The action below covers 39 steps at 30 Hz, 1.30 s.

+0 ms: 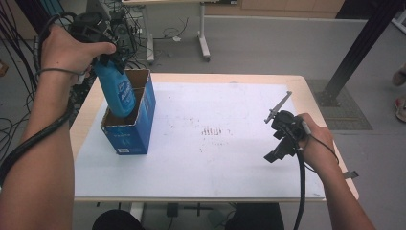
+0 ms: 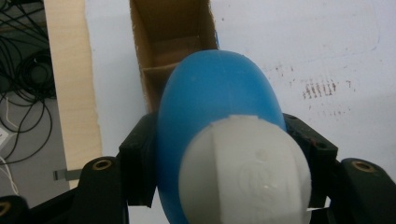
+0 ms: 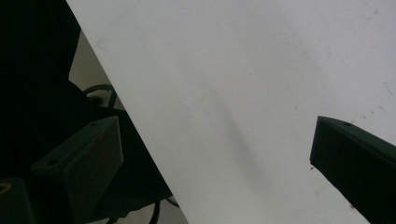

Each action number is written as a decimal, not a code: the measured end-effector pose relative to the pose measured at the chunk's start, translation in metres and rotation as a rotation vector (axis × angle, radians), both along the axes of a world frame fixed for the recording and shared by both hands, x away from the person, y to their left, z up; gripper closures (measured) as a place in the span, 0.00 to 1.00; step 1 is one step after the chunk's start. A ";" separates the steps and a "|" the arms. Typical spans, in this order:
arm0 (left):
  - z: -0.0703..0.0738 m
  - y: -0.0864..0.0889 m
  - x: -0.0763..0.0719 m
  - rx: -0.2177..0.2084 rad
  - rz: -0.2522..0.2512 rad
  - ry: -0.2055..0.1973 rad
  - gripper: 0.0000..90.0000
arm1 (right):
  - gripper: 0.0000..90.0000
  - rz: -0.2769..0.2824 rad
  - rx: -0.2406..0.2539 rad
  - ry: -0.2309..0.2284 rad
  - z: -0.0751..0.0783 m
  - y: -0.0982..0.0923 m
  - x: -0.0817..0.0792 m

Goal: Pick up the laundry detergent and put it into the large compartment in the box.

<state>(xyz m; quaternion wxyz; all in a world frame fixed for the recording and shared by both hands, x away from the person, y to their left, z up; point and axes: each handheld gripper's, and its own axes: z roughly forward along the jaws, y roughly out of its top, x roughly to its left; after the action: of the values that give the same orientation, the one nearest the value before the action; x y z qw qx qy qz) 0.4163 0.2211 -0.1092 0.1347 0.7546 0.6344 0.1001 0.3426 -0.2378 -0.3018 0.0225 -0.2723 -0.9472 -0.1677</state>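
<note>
The left gripper (image 1: pixel 106 61) is clamped on the upper part of a blue bottle (image 1: pixel 116 91), whose base sits tilted in the near one of the box's (image 1: pixel 143 117) 2 compartments. Pushed down at this slant, it could catch the divider or tip the box. The right gripper (image 1: pixel 282 135) hovers wide and empty, too far to steady anything.
</note>
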 end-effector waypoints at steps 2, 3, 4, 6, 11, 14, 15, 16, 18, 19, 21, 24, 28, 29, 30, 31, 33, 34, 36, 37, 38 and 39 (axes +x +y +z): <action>-0.003 0.000 0.000 -0.002 0.000 0.007 0.42 | 0.02 0.000 -0.001 0.000 0.000 0.000 0.000; -0.005 0.001 0.001 -0.005 0.002 0.004 0.42 | 0.02 0.000 0.000 -0.001 0.000 0.000 0.000; -0.006 0.002 0.001 -0.002 -0.001 0.006 0.42 | 0.02 -0.001 -0.003 -0.001 0.000 0.000 0.000; -0.010 0.002 0.001 0.004 0.004 0.007 0.42 | 0.02 -0.002 -0.004 -0.003 0.001 -0.001 0.000; -0.021 0.006 0.003 0.002 0.012 0.018 0.42 | 0.02 -0.003 -0.003 -0.002 0.000 -0.001 0.000; -0.027 0.008 0.005 0.001 0.015 0.029 0.42 | 0.02 -0.003 -0.005 -0.001 -0.001 -0.001 0.000; -0.029 0.008 0.005 0.004 0.017 0.031 0.42 | 0.02 -0.005 -0.006 0.001 -0.001 -0.001 0.000; -0.031 0.008 0.006 0.001 0.020 0.031 0.42 | 0.02 -0.005 -0.006 0.001 -0.001 0.000 0.000; -0.035 0.008 0.006 -0.005 0.022 0.033 0.42 | 0.02 -0.006 -0.003 0.002 -0.002 0.000 0.000; -0.037 0.009 0.007 -0.006 0.017 0.038 0.42 | 0.02 -0.004 -0.005 0.005 -0.002 0.000 0.001; -0.040 0.009 0.008 -0.011 0.013 0.043 0.42 | 0.02 -0.003 -0.006 0.006 -0.003 0.001 0.001; -0.046 0.009 0.009 -0.013 0.014 0.047 0.42 | 0.02 -0.003 -0.004 0.007 -0.003 0.001 0.001; -0.054 0.009 0.012 -0.010 0.015 0.059 0.42 | 0.02 -0.003 -0.008 0.008 -0.004 0.001 0.002; -0.057 0.008 0.013 -0.011 0.015 0.061 0.42 | 0.02 -0.007 -0.007 0.010 -0.005 0.001 0.002; -0.058 0.008 0.013 -0.013 0.018 0.061 0.42 | 0.02 -0.008 -0.006 0.012 -0.005 0.001 0.002; -0.060 0.009 0.015 -0.013 0.016 0.067 0.42 | 0.02 -0.009 -0.004 0.014 -0.005 0.000 0.002; -0.065 0.010 0.017 -0.017 0.021 0.069 0.42 | 0.02 -0.012 -0.007 0.014 -0.005 0.000 0.002; -0.067 0.010 0.018 -0.016 0.022 0.074 0.42 | 0.02 -0.013 -0.008 0.015 -0.006 0.000 0.003; -0.072 0.011 0.019 -0.013 0.029 0.075 0.42 | 0.02 -0.015 -0.007 0.015 -0.006 -0.001 0.004; -0.074 0.011 0.020 -0.008 0.029 0.078 0.42 | 0.02 -0.015 -0.007 0.015 -0.006 -0.001 0.004; -0.076 0.011 0.021 -0.005 0.031 0.079 0.42 | 0.02 -0.016 -0.009 0.013 -0.006 -0.002 0.004; -0.078 0.011 0.022 -0.002 0.031 0.082 0.42 | 0.02 -0.017 -0.009 0.014 -0.006 -0.002 0.004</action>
<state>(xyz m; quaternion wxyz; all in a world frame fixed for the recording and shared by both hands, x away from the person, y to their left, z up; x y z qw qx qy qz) 0.4382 0.2321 -0.1874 0.1079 0.7479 0.6512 0.0705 0.3467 -0.2400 -0.3077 0.0266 -0.2818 -0.9454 -0.1617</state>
